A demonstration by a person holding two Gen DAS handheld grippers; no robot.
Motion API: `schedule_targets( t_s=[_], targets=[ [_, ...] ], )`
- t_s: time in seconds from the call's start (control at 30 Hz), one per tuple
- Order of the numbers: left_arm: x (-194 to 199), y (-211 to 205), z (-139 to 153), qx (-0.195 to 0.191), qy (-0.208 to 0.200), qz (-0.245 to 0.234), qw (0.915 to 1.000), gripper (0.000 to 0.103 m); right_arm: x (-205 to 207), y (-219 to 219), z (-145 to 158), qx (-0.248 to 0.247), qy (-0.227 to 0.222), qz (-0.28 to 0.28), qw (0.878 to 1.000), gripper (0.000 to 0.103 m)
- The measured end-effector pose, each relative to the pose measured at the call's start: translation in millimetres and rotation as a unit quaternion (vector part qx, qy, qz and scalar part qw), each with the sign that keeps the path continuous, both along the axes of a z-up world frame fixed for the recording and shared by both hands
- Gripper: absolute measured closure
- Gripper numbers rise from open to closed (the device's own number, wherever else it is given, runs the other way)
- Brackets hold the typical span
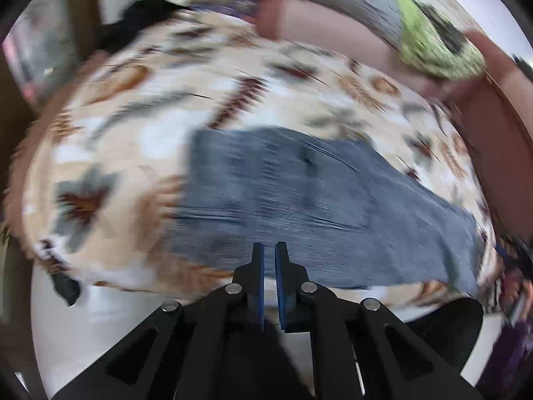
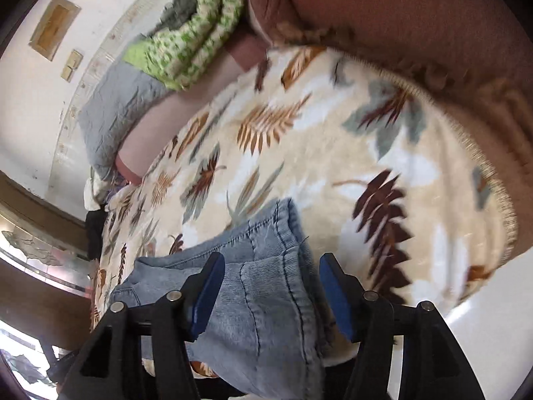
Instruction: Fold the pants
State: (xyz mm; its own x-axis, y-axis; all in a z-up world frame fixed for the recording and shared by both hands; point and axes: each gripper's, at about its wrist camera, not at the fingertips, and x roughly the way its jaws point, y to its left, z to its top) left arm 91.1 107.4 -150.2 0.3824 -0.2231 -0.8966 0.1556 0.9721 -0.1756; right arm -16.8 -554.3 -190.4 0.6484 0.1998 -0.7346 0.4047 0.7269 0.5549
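Blue denim pants [image 1: 299,193] lie folded on a leaf-patterned blanket [image 1: 133,126]; the left wrist view is smeared by motion. My left gripper [image 1: 269,246] hovers over the near edge of the denim, shut, with nothing between its blue pads. In the right wrist view the pants [image 2: 266,316] show a stitched hem and seams, lying in stacked layers. My right gripper [image 2: 273,258] stands open above this end of the pants, a finger on either side of the fabric and neither pad pressing on it.
The patterned blanket [image 2: 299,153] covers a brown upholstered surface [image 2: 416,16]. At its far side lie a green-and-white folded cover [image 2: 200,33] and a grey quilted pillow [image 2: 113,116]. White floor shows past the blanket's edge.
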Motion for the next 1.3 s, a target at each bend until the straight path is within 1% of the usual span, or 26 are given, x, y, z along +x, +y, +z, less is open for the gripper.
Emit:
schedule_targets(
  t_s=[0.07,0.1,0.17,0.2,0.23,0.27,0.3,0.33,0.43,0.5,0.6,0.67,0.77,0.83,0.87,0.93,0.97,1.0,1.03,1.07,1.1,1.13,1.17,1.2,1.23,1.3],
  targets=[
    [0.7,-27.9,-11.1,-0.010,0.017,-0.026,0.9995,0.096,18.4,5.8,-14.7,-0.023,0.033,0.005,0.999,0.040],
    [-0.3,-43.1,-17.5,-0.017,0.028,-0.042,0.9986,0.096,25.8,8.7,-22.7,-0.032,0.049,0.009,0.998,0.043],
    [-4.8,-62.0,-24.0,-0.023,0.039,-0.059,0.9973,0.096,40.8,17.0,-38.4,-0.040,0.074,0.025,0.996,0.057],
    [-6.0,-70.3,-27.2,-0.024,0.044,-0.067,0.9965,0.096,45.3,20.6,-43.0,-0.046,0.082,0.034,0.995,0.075],
    [-6.5,-75.2,-29.0,-0.024,0.048,-0.073,0.9959,0.096,49.3,25.7,-45.1,-0.060,0.094,0.043,0.993,0.085],
    [-6.2,-77.8,-30.1,-0.023,0.050,-0.075,0.9956,0.096,52.0,32.1,-43.6,-0.095,0.107,0.046,0.989,0.090],
    [-4.6,-78.5,-30.9,-0.020,0.052,-0.075,0.9956,0.096,52.1,33.8,-41.4,-0.111,0.110,0.047,0.987,0.094],
    [-2.1,-78.0,-31.6,-0.016,0.053,-0.073,0.9958,0.096,50.3,34.7,-35.0,-0.121,0.101,0.043,0.987,0.097],
    [5.5,-71.8,-33.1,-0.004,0.052,-0.053,0.9973,0.096,43.6,21.5,-9.8,-0.126,0.051,0.024,0.990,0.098],
    [8.7,-65.9,-30.7,-0.003,0.049,-0.043,0.9978,0.096,50.0,14.3,4.2,-0.127,0.021,0.013,0.992,0.098],
    [15.4,-71.5,-30.8,0.002,0.041,-0.041,0.9983,0.096,72.8,13.6,11.7,-0.134,0.002,0.002,0.991,0.098],
    [20.5,-78.3,-36.1,0.006,0.041,-0.040,0.9983,0.096,88.3,9.0,4.2,-0.136,0.010,-0.010,0.991,0.099],
    [30.2,-88.4,-56.1,0.023,0.051,-0.037,0.9977,0.096,106.0,-2.3,-20.1,-0.134,0.032,-0.031,0.990,0.099],
    [35.5,-93.4,-70.7,0.032,0.059,-0.037,0.9970,0.096,110.8,-4.9,-40.7,-0.122,0.061,-0.031,0.990,0.098],
    [37.1,-94.8,-76.5,0.038,0.062,-0.035,0.9967,0.096,107.9,-4.3,-44.0,-0.122,0.068,-0.034,0.990,0.097],
    [40.7,-92.9,-88.2,0.039,0.066,-0.028,0.9966,0.096,93.9,2.3,-31.8,-0.150,0.043,-0.042,0.987,0.097],
    [42.0,-91.4,-93.3,0.037,0.071,-0.024,0.9965,0.096,87.6,6.5,-23.0,-0.176,0.037,-0.050,0.982,0.097],
    [42.5,-90.2,-97.4,0.035,0.076,-0.019,0.9963,0.096,81.6,15.3,-11.0,-0.220,0.040,-0.068,0.972,0.097],
    [40.9,-91.6,-97.9,0.039,0.071,-0.019,0.9966,0.096,76.6,22.3,-2.1,-0.239,0.036,-0.072,0.968,0.097],
    [37.8,-95.9,-95.9,0.052,0.062,-0.026,0.9964,0.096,74.1,30.1,5.7,-0.244,0.023,-0.066,0.967,0.097],
    [34.9,-99.5,-93.7,0.062,0.056,-0.030,0.9961,0.096,74.6,43.4,14.4,-0.235,0.002,-0.038,0.971,0.097],
    [29.9,-103.3,-89.4,0.062,0.048,-0.034,0.9963,0.095,79.7,55.7,18.2,-0.225,-0.007,-0.008,0.974,0.097],
    [25.6,-105.7,-86.2,0.051,0.043,-0.039,0.9970,0.095,87.0,70.1,20.1,-0.212,-0.012,0.028,0.977,0.097],
    [18.5,-110.0,-82.5,0.029,0.040,-0.055,0.9973,0.095,98.7,93.2,21.2,-0.193,-0.018,0.082,0.978,0.097],
    [13.2,-114.7,-80.7,0.020,0.039,-0.065,0.9969,0.095,107.0,110.5,21.3,-0.177,-0.026,0.117,0.977,0.097],
    [3.0,-121.0,-80.7,0.013,0.038,-0.083,0.9958,0.095,126.7,150.8,20.6,-0.145,-0.040,0.196,0.969,0.097]
  ],
)
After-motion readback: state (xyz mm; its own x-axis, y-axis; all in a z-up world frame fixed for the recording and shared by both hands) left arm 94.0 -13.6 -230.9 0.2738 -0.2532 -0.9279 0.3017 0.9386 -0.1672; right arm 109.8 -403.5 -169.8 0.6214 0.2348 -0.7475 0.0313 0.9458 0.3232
